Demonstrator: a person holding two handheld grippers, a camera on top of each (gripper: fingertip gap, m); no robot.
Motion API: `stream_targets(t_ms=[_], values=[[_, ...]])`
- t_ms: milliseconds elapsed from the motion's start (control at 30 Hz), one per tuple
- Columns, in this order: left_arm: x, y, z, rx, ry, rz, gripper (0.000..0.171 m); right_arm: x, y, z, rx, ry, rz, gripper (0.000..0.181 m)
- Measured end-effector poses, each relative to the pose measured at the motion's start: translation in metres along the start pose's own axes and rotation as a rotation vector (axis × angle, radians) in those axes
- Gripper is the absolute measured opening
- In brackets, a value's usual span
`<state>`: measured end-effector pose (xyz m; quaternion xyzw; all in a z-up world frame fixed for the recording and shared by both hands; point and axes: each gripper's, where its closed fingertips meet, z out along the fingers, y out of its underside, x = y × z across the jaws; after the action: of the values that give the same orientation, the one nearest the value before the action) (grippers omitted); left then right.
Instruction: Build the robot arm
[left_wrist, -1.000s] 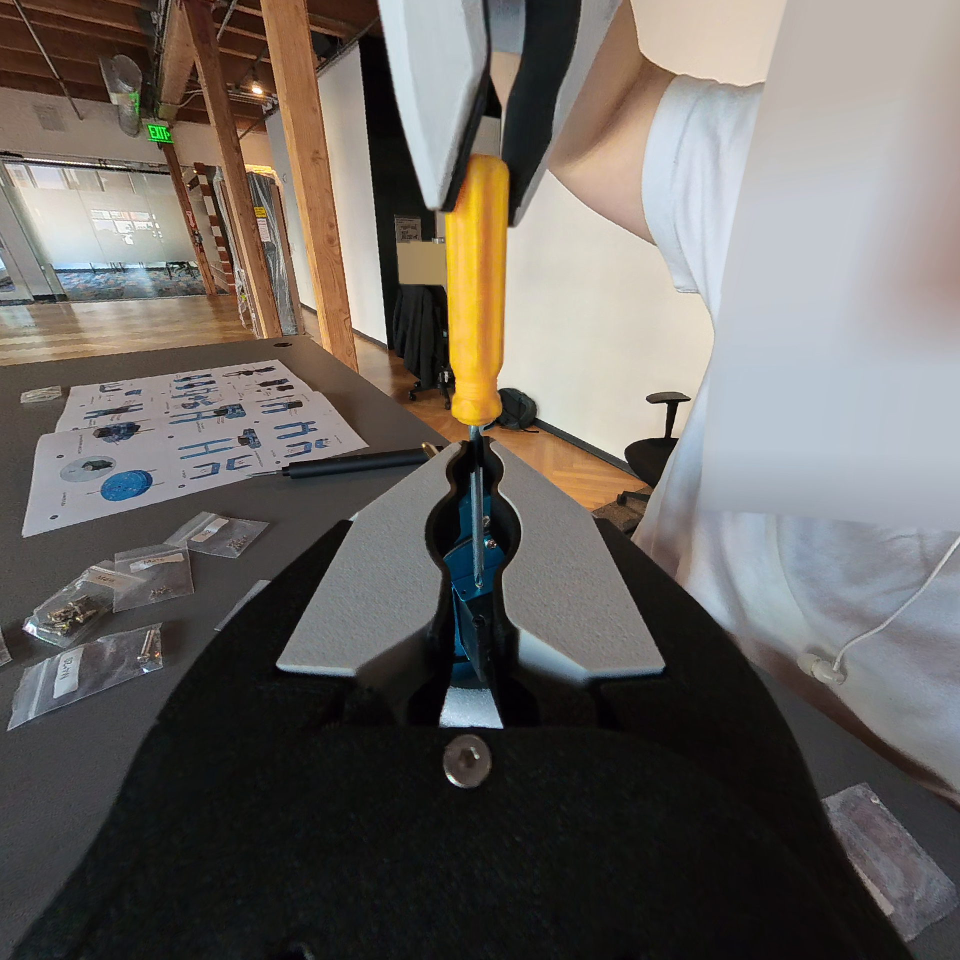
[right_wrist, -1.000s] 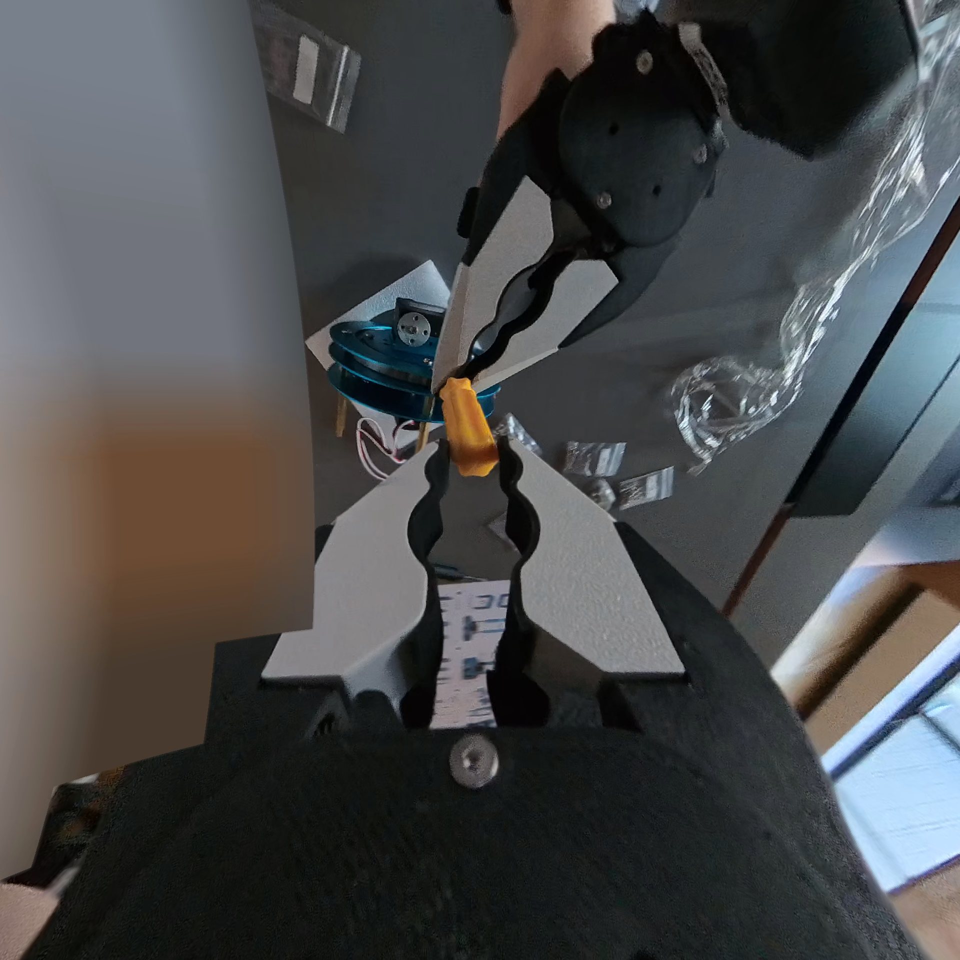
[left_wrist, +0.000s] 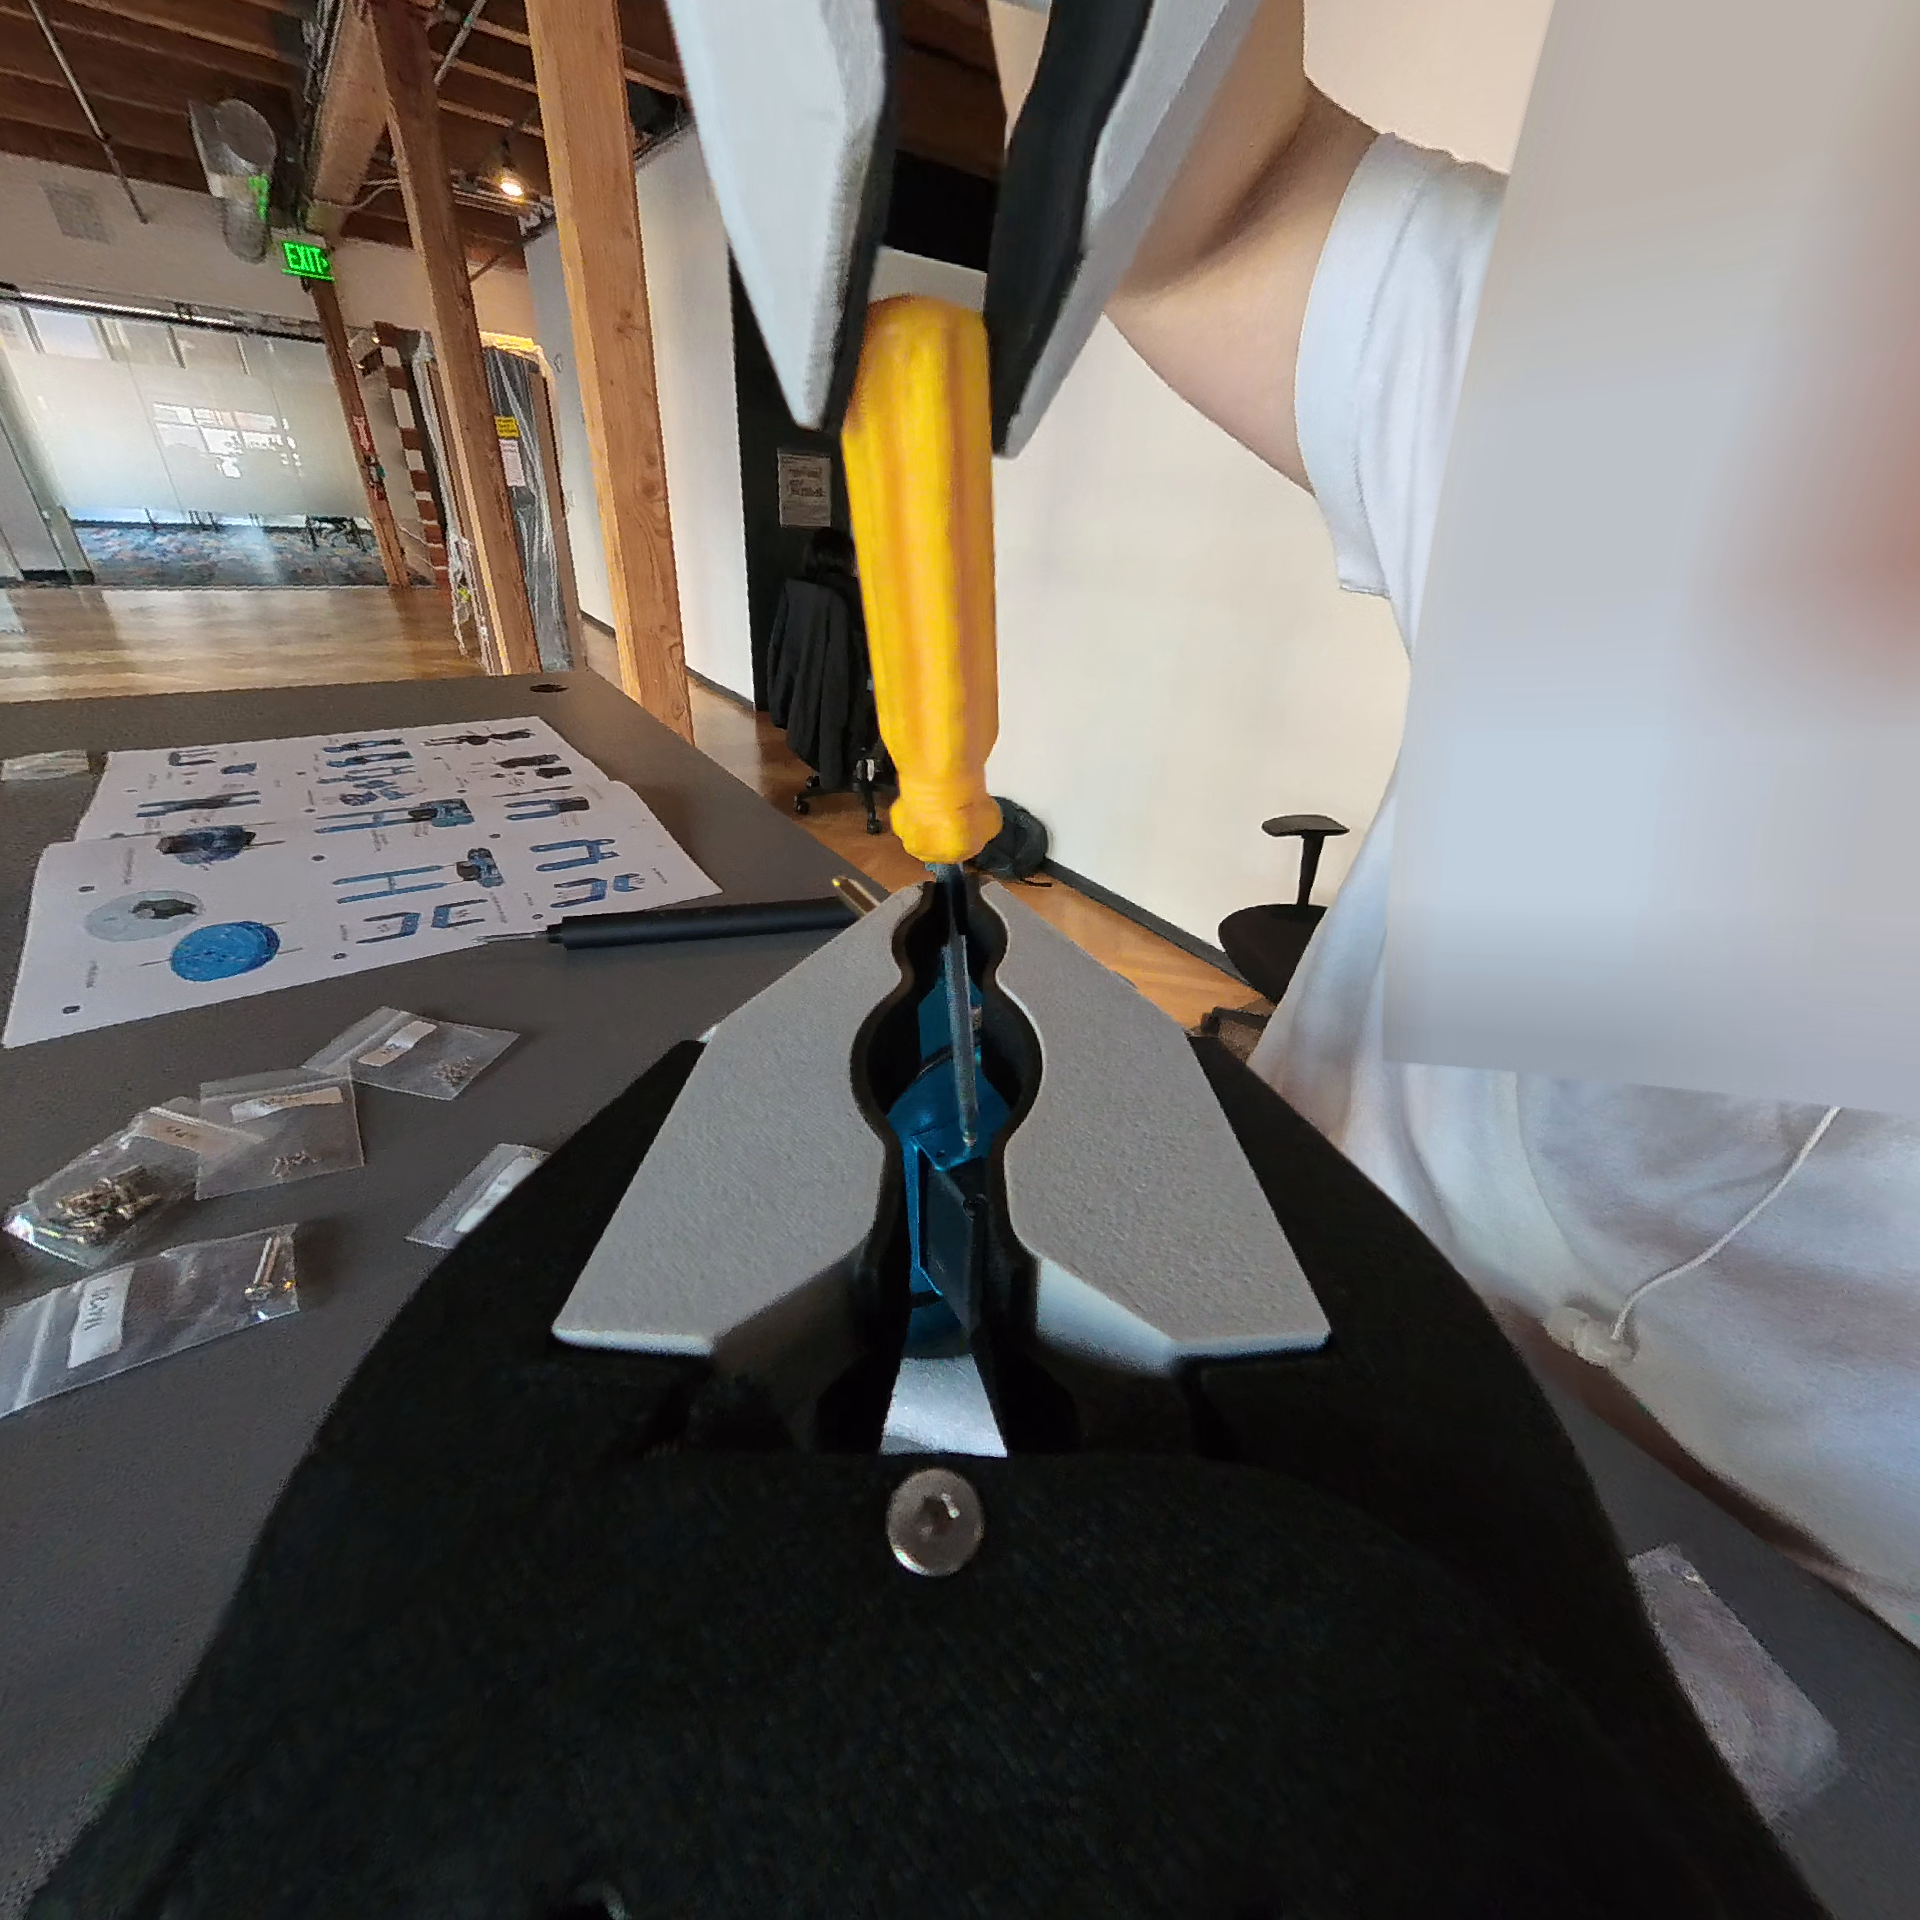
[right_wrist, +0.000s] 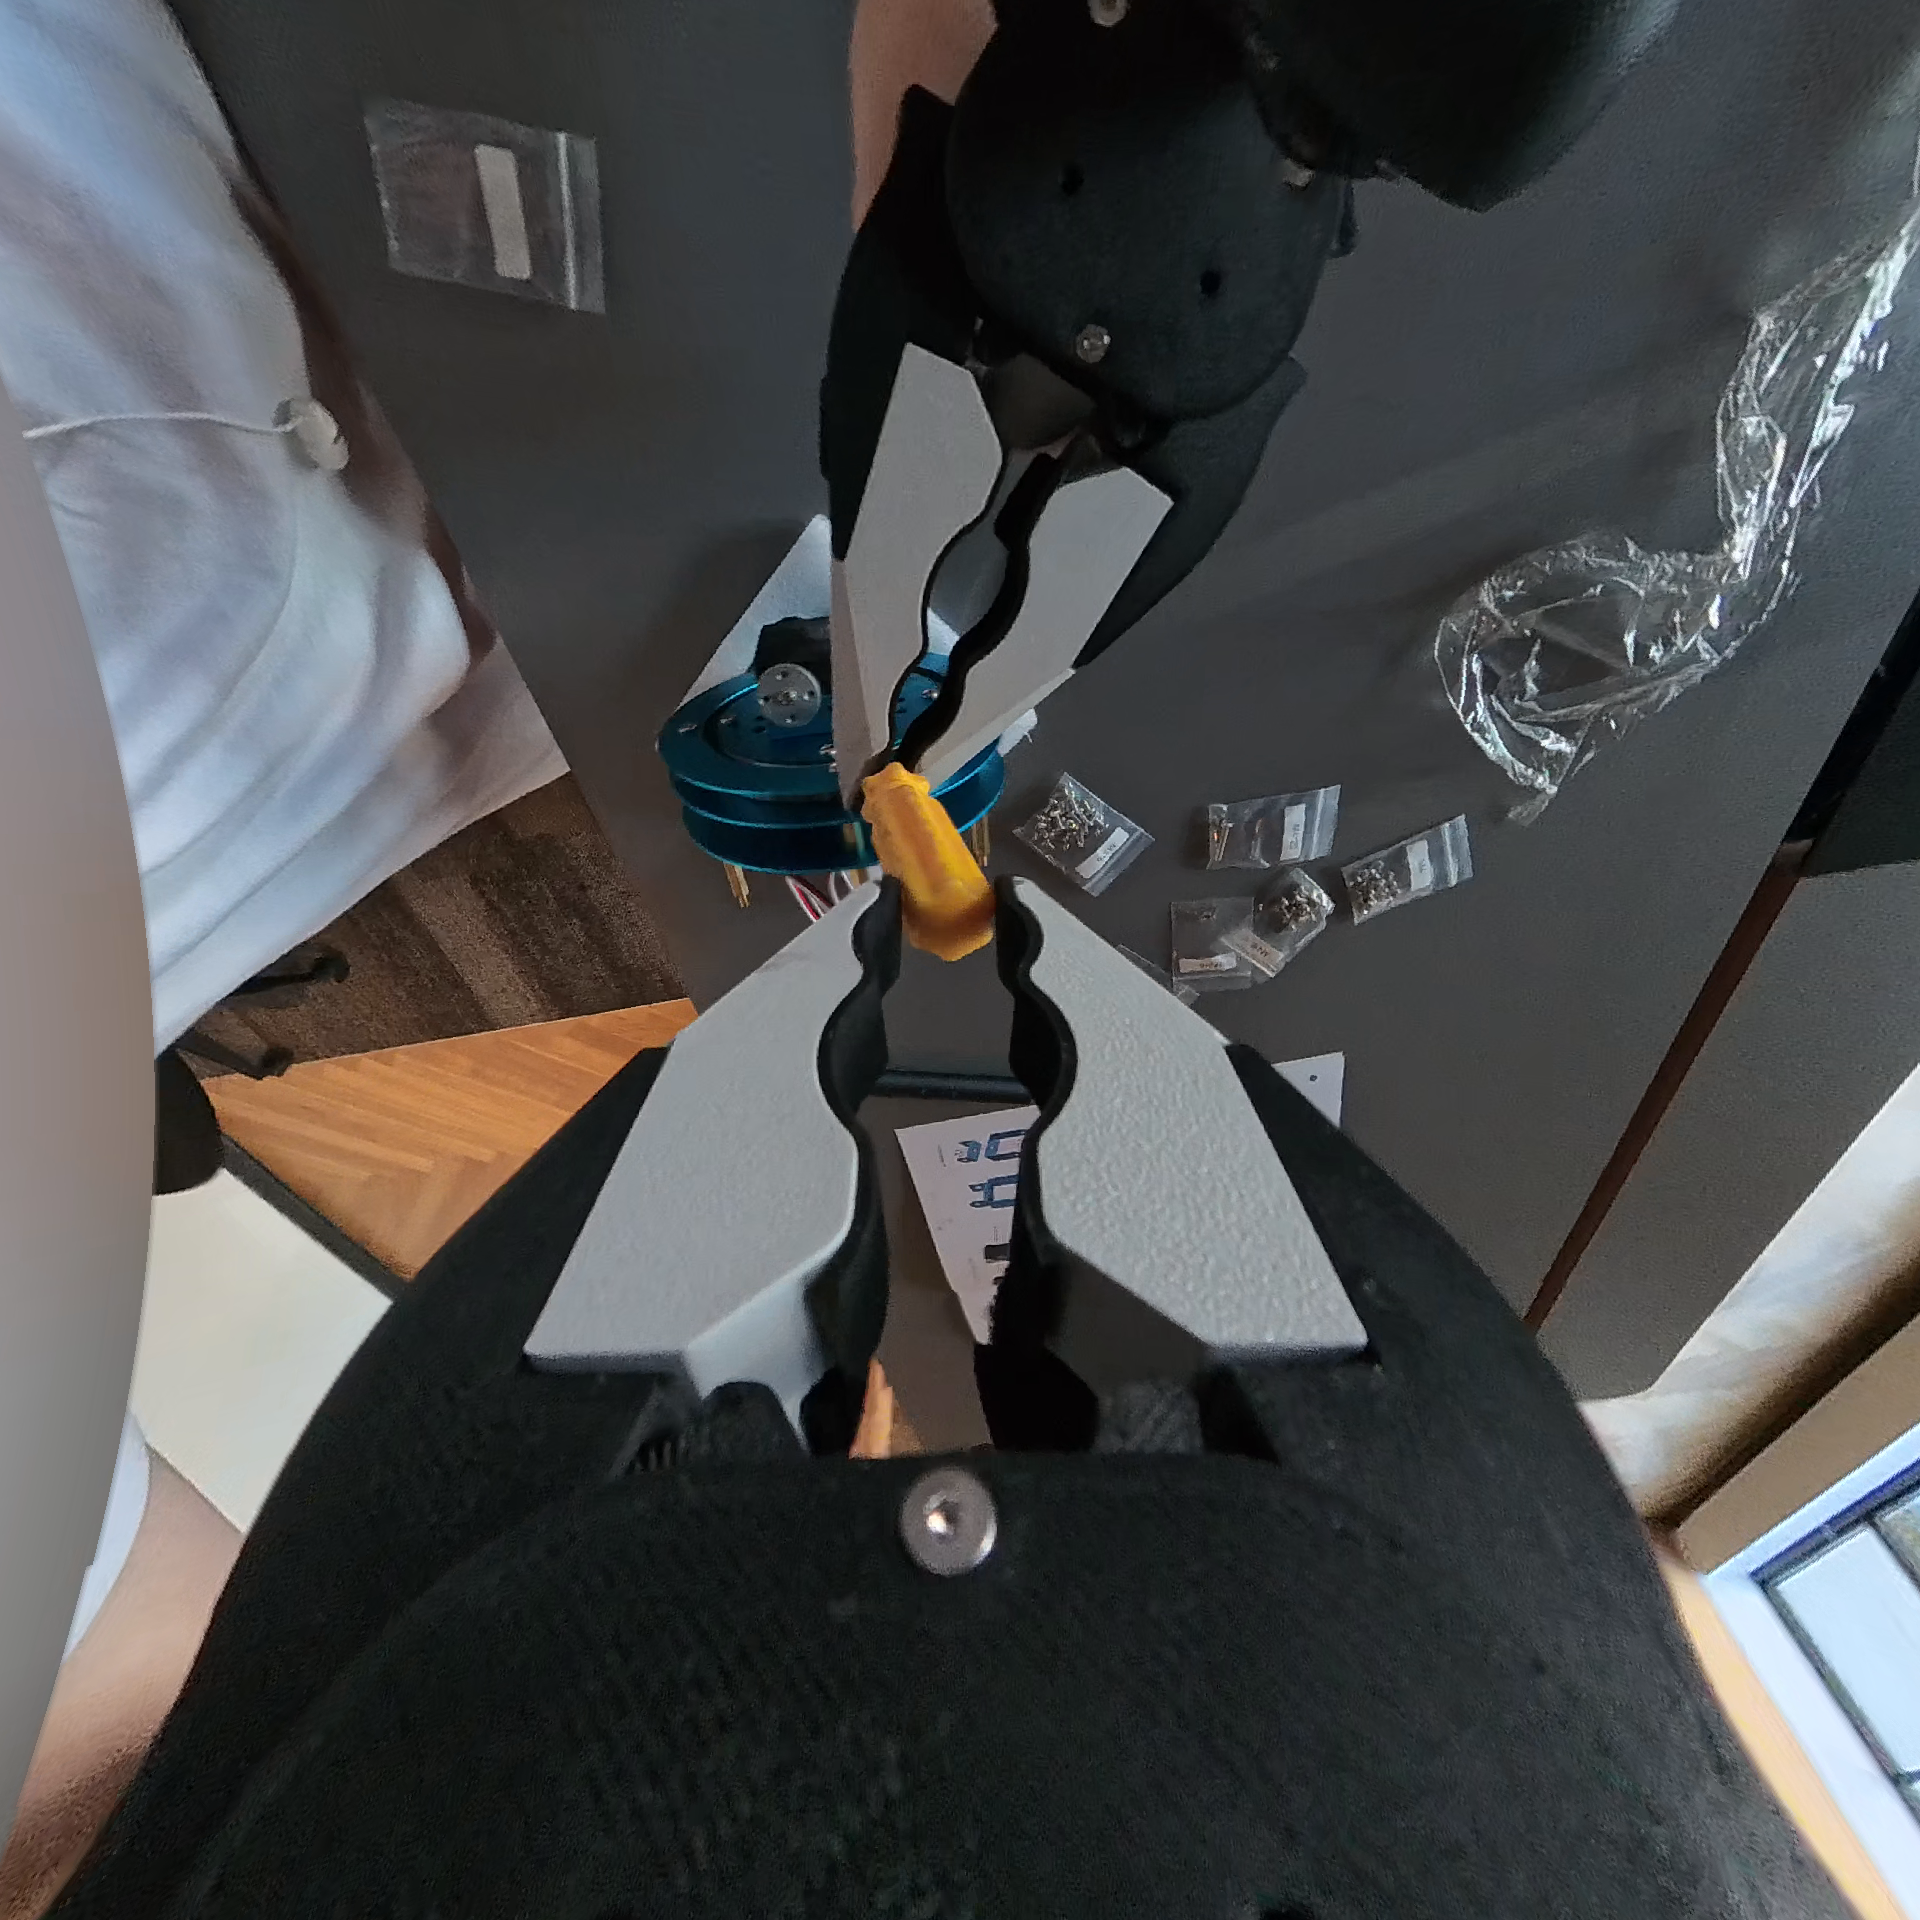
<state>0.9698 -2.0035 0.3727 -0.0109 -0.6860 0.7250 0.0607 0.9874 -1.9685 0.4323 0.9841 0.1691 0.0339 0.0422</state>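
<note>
My left gripper (left_wrist: 951, 899) is shut on a blue metal part (left_wrist: 935, 1143) and holds it over the dark grey table (left_wrist: 644, 997). My right gripper (right_wrist: 940, 899) is shut on the top end of a yellow-handled screwdriver (right_wrist: 925, 862). In the left wrist view the right gripper (left_wrist: 914, 436) comes down from above with the screwdriver (left_wrist: 925, 582) nearly upright. Its thin shaft runs between my left fingers (left_wrist: 1122, 1122), and its tip is at the blue part. In the right wrist view the left gripper (right_wrist: 868, 784) sits over a blue round disc assembly (right_wrist: 748, 769).
Printed sheets (left_wrist: 343, 862) and a black rod-like tool (left_wrist: 707, 920) lie at the far side. Several small bags of screws (left_wrist: 208, 1153) (right_wrist: 1247, 862), a flat empty bag (right_wrist: 488, 208) and crumpled clear plastic (right_wrist: 1621, 623) lie on the table. A person in a white shirt (left_wrist: 1558, 1195) stands close on the right. The left gripper's tips are roughly 7 cm from the right gripper's.
Both grips are unchanged. The right gripper has shifted, so the left gripper now looks closer and higher in its view. The screwdriver leans slightly and its handle looks blurred.
</note>
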Motion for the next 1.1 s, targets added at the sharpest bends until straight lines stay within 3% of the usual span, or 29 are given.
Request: stream_targets(t_ms=[300, 433, 633, 767, 900, 1033, 1100], values=[[0.004, 0.001, 0.002, -0.033, -0.003, 0.051, 0.002, -0.012, 0.003, -0.001, -0.057, -0.039, 0.221, 0.017], [0.004, 0.002, 0.002, -0.042, -0.006, 0.062, 0.002, -0.014, 0.004, 0.001, -0.085, 0.052, 0.034, 0.026], [0.003, 0.001, 0.002, -0.028, 0.000, 0.050, 0.001, -0.011, 0.007, 0.002, -0.082, 0.035, 0.015, 0.019], [0.001, 0.001, 0.002, -0.021, -0.005, 0.042, 0.001, -0.012, 0.010, 0.003, -0.105, 0.004, 0.165, 0.019], [-0.001, 0.002, 0.000, -0.023, -0.018, 0.052, 0.002, -0.012, 0.007, 0.003, -0.094, -0.021, 0.462, 0.018], [-0.001, 0.001, 0.001, -0.020, -0.013, 0.045, 0.002, -0.011, 0.006, 0.002, -0.093, -0.028, 0.398, 0.020], [-0.001, 0.001, 0.000, -0.020, -0.011, 0.041, 0.001, -0.012, 0.003, 0.001, -0.067, -0.059, 0.348, 0.033]])
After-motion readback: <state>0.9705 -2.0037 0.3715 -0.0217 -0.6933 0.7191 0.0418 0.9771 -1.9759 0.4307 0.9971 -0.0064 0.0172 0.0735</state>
